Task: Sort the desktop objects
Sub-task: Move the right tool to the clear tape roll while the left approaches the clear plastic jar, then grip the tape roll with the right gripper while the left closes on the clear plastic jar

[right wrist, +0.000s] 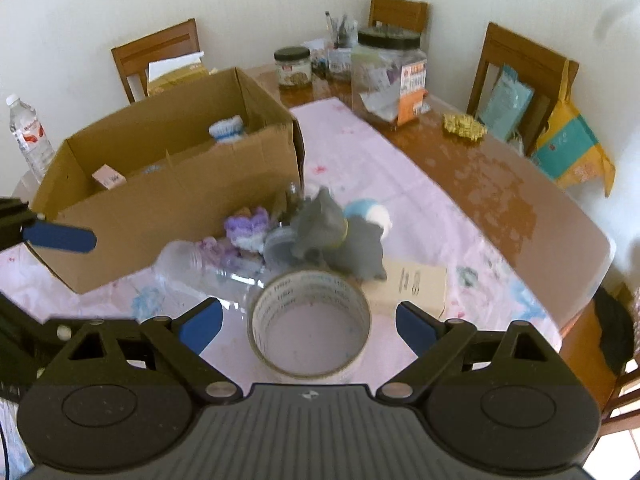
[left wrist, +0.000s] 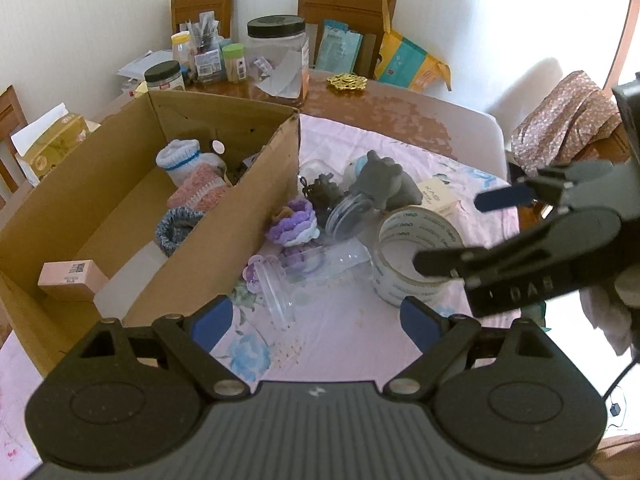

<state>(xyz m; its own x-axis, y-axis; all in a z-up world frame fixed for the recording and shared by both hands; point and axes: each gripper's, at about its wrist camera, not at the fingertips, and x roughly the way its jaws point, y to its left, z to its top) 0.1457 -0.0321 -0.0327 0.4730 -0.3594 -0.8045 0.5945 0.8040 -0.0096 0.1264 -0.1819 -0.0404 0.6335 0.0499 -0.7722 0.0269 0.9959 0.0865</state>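
Far left, a corrugated cardboard box (left wrist: 224,196) stands open on a pink floral cloth (left wrist: 360,136). Inside it: a small pink carton (left wrist: 72,278), a ribbed white sock with a blue stripe (left wrist: 178,158), a pink knit piece (left wrist: 200,188), and a speckled blue knit roll (left wrist: 176,226).

Just right of the box wall lies the unsorted heap: a purple crocheted flower (left wrist: 294,220), a clear ribbed plastic bottle (left wrist: 304,276) on its side, a round clear lid (left wrist: 346,218), and a soft grey plush toy (left wrist: 386,184).

Right of these, a glossy tape roll (right wrist: 310,330) stands on its edge ring, hollow upward.

The left gripper (left wrist: 316,322) gapes wide over the bottle, holding nothing. The right gripper (right wrist: 308,324) is spread wide, the tape roll between its blue pads (right wrist: 414,326) but untouched.
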